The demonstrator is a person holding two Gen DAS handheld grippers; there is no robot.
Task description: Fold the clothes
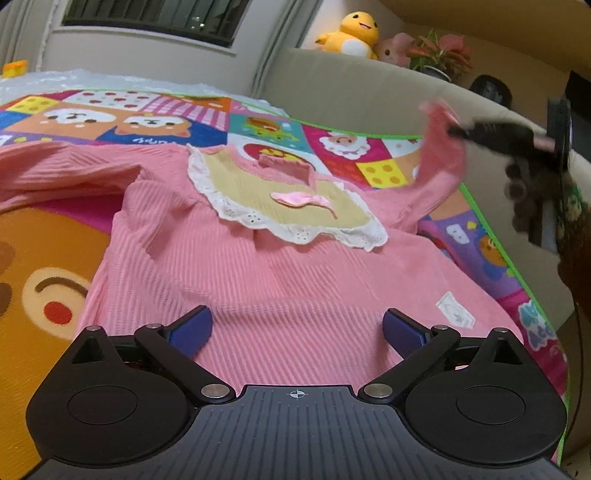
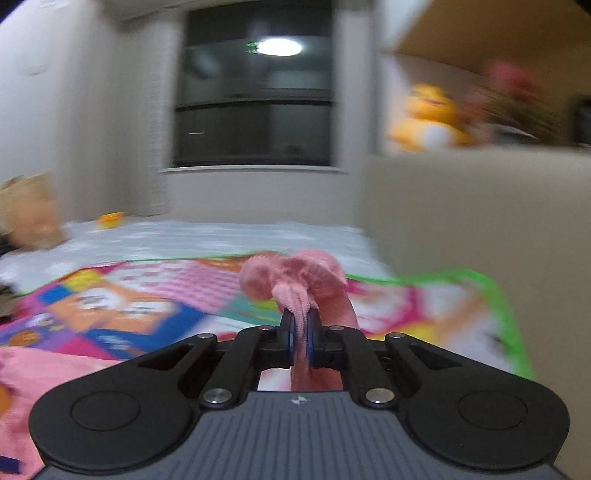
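A pink ribbed child's top (image 1: 280,280) with a yellow lace-edged collar (image 1: 258,192) lies face up on a colourful cartoon play mat (image 1: 258,125). My left gripper (image 1: 297,326) hovers low over the top's hem, its blue pads wide apart with nothing between them. The top's right sleeve (image 1: 441,147) is lifted off the mat at the right, pinched by my right gripper (image 1: 456,130), which shows blurred. In the right wrist view, my right gripper (image 2: 300,326) is shut on the bunched pink sleeve (image 2: 291,277). The left sleeve (image 1: 62,170) lies spread to the left.
A beige sofa (image 1: 369,88) borders the mat's right side, with a yellow plush duck (image 1: 352,35), a pink plush and a potted plant on its top. A brown bear-face rug (image 1: 40,280) lies left. A window sits in the far wall.
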